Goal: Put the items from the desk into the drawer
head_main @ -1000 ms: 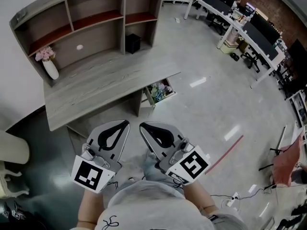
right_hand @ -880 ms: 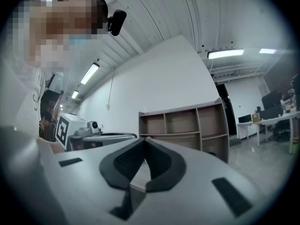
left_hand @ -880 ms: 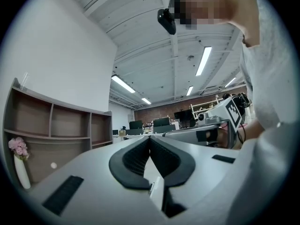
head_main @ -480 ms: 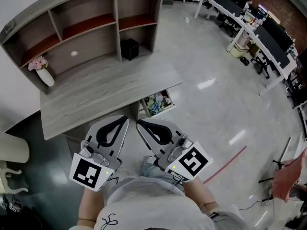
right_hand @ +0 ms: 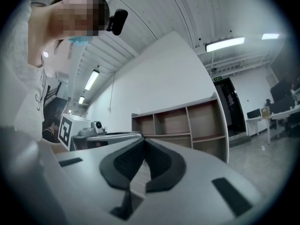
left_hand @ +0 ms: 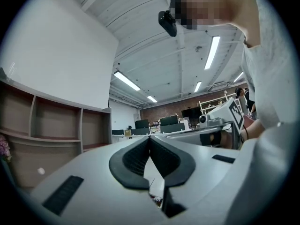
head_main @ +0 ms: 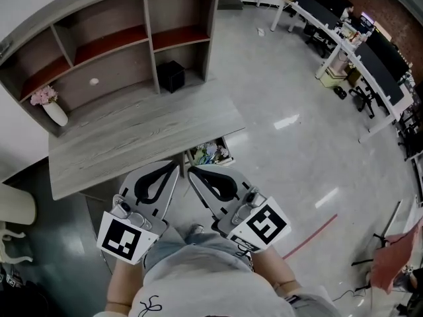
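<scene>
The grey wooden desk (head_main: 132, 137) with its shelf unit stands ahead of me. Under its right front edge an open drawer (head_main: 209, 153) shows several colourful items inside. A white vase of pink flowers (head_main: 51, 107) stands at the desk's back left, a black box (head_main: 170, 76) at the back right, and a small white object (head_main: 94, 81) by the back panel. My left gripper (head_main: 174, 166) and right gripper (head_main: 192, 172) are held side by side near my body, just short of the desk's front edge. Both are shut with nothing between the jaws, as the left gripper (left_hand: 150, 138) and right gripper (right_hand: 143, 140) also appear in their own views.
Polished grey floor (head_main: 284, 144) spreads to the right of the desk. Rows of office desks with monitors (head_main: 357, 45) line the far right. A pale chair (head_main: 13, 210) sits at the left edge. A red line (head_main: 310, 235) marks the floor.
My view has shifted towards the desk, whose front edge now lies closer to the gripper tips. The drawer sits partly tucked behind that edge. Both grippers stay shut.
</scene>
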Action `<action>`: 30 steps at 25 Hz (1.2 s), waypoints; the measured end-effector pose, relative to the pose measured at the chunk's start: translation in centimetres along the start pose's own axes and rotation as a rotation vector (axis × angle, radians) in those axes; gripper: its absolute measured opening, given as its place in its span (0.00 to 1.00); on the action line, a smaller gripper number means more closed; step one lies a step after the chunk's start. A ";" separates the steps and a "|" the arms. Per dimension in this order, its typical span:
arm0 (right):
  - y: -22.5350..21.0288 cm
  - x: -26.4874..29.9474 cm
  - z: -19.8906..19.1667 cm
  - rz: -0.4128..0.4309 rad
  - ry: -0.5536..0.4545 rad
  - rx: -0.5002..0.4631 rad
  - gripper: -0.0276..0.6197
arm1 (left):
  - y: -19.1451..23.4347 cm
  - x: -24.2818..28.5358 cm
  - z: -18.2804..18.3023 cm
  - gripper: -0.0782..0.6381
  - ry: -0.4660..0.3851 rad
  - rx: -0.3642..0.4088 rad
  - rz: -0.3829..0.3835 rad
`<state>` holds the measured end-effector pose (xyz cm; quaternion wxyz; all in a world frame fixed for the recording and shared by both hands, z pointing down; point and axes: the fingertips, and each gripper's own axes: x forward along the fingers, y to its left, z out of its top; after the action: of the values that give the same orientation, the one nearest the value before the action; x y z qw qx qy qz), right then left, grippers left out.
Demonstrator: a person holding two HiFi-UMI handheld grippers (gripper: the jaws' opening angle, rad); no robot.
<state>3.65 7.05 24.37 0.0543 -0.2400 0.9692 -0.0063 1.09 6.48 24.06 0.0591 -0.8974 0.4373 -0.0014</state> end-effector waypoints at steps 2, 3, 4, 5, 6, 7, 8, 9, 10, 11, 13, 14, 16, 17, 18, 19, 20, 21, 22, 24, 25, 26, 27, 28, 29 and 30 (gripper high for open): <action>-0.8 0.4 -0.3 0.003 0.003 0.012 0.06 | 0.6 0.6 -0.2 0.12 0.003 -0.004 0.007; -1.2 0.8 -0.5 0.003 0.004 0.016 0.06 | 0.9 0.9 -0.4 0.12 0.006 -0.006 0.010; -1.6 1.2 -0.6 0.003 0.005 0.017 0.05 | 1.4 1.1 -0.6 0.12 0.010 -0.008 0.011; -2.0 1.7 -0.8 0.003 0.006 0.016 0.06 | 1.9 1.3 -0.9 0.12 0.016 -0.011 0.012; -2.4 2.2 -0.9 0.001 0.007 0.012 0.06 | 2.4 1.5 -1.3 0.12 0.021 -0.014 0.012; -2.9 2.7 -1.1 -0.003 0.008 0.010 0.05 | 3.0 1.8 -1.6 0.12 0.024 -0.018 0.011; -3.4 3.2 -1.2 -0.008 0.010 0.009 0.05 | 3.7 2.1 -1.8 0.12 0.025 -0.023 0.010; -3.9 3.8 -1.3 -0.013 0.012 0.010 0.05 | 4.5 2.5 -2.0 0.12 0.024 -0.026 0.009; -4.4 4.5 -1.4 -0.017 0.015 0.012 0.05 | 5.3 2.9 -2.0 0.12 0.023 -0.027 0.007; -4.9 5.2 -1.4 -0.020 0.019 0.014 0.05 | 6.1 3.3 -2.0 0.12 0.021 -0.028 0.004; -5.8 6.6 -1.3 -0.022 0.028 0.010 0.05 | 7.7 4.3 -1.7 0.12 0.013 -0.026 -0.003; -6.4 7.4 -1.2 -0.023 0.031 0.006 0.06 | 8.6 4.7 -1.6 0.12 0.008 -0.025 -0.008; -7.5 9.1 -1.4 -0.028 0.033 0.001 0.05 | 10.3 5.7 -1.8 0.12 0.005 -0.021 -0.021; -8.2 10.1 -1.6 -0.031 0.033 0.001 0.05 | 11.3 6.1 -2.2 0.12 0.007 -0.019 -0.027; -8.8 11.2 -1.7 -0.035 0.032 0.002 0.06 | 12.4 6.4 -2.5 0.12 0.009 -0.017 -0.032; -9.3 12.2 -1.8 -0.038 0.031 0.002 0.06 | 13.4 6.7 -2.7 0.12 0.011 -0.017 -0.036; -9.8 13.1 -1.7 -0.040 0.029 0.002 0.05 | 14.4 7.0 -2.7 0.12 0.012 -0.017 -0.039; -10.2 13.9 -1.5 -0.042 0.026 0.002 0.05 | 15.3 7.2 -2.5 0.12 0.010 -0.017 -0.041; -10.6 14.8 -1.3 -0.044 0.024 0.002 0.06 | 16.2 7.5 -2.5 0.12 0.009 -0.017 -0.041; -11.5 16.5 -1.4 -0.052 0.023 0.000 0.06 | 18.1 8.0 -2.5 0.12 0.005 -0.019 -0.042; -11.9 17.3 -1.5 -0.057 0.025 0.000 0.05 | 19.0 8.2 -2.6 0.12 0.002 -0.022 -0.042; -12.3 18.0 -1.6 -0.063 0.027 0.001 0.05 | 19.8 8.5 -2.7 0.12 0.000 -0.025 -0.045; -12.8 18.7 -1.7 -0.069 0.030 0.003 0.06 | 20.6 8.7 -2.7 0.12 -0.001 -0.026 -0.050; -13.2 19.4 -1.8 -0.075 0.033 0.005 0.05 | 21.3 9.0 -2.8 0.12 0.000 -0.024 -0.056; -13.7 20.0 -1.9 -0.082 0.037 0.006 0.05 | 22.0 9.2 -3.0 0.12 0.004 -0.022 -0.063; -14.2 20.7 -2.1 -0.089 0.042 0.007 0.06 | 22.7 9.5 -3.2 0.12 0.009 -0.021 -0.070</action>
<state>-8.16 -15.15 24.93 0.0346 -0.2823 0.9585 -0.0173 -11.07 -15.17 24.36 0.0478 -0.9126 0.4061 -0.0028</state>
